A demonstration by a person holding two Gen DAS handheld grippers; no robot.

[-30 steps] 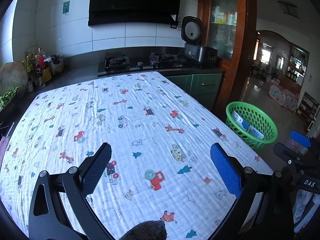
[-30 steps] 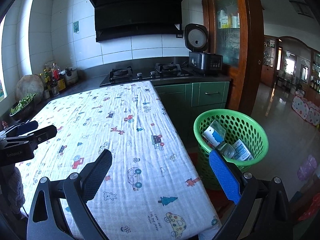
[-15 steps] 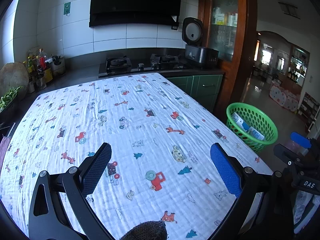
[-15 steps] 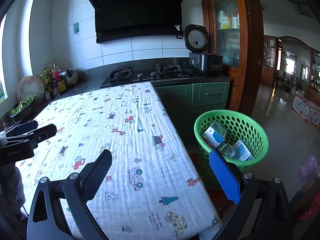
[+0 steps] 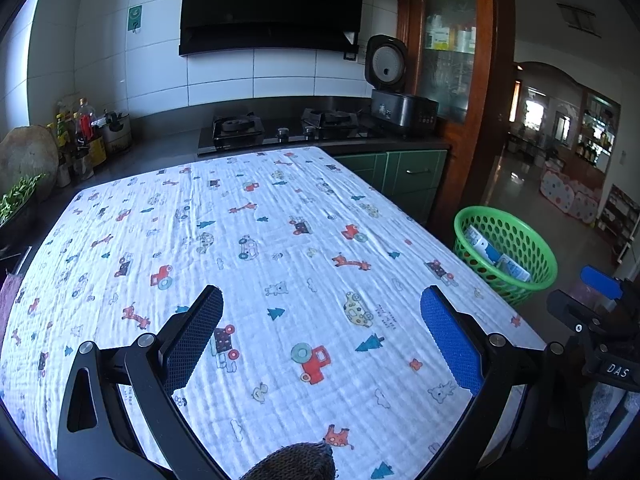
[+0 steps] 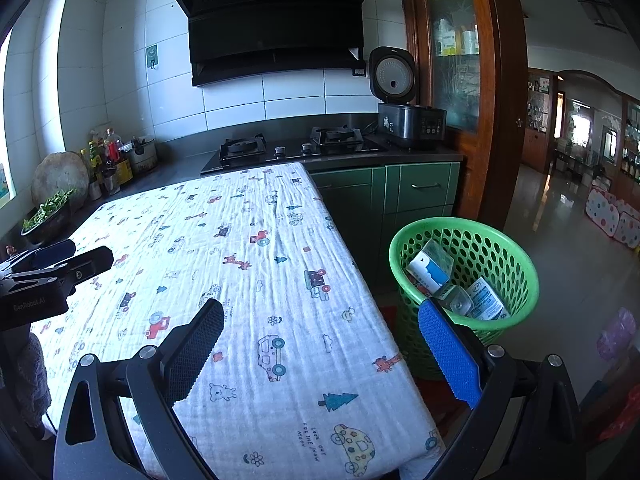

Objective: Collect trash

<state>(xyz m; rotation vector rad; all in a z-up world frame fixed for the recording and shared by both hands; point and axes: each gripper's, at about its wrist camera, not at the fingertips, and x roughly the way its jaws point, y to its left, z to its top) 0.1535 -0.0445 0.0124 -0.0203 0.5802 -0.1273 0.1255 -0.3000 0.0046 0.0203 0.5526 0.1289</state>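
Little moved since earlier frames: both views drifted slightly. Left gripper (image 5: 320, 320) jaws spread wide, nothing between, above patterned tablecloth (image 5: 260, 240). Right gripper (image 6: 320, 332) likewise wide apart, nothing held, straddling table's right edge. Green basket (image 6: 516, 264) on floor just beside that edge, holding cartons (image 6: 430, 270) and bottle (image 6: 486, 298). Bare floor (image 6: 568, 256) beyond basket.

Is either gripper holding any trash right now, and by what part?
Nothing is held. The left gripper and right gripper are both open over the tablecloth; the trash sits in the green basket.
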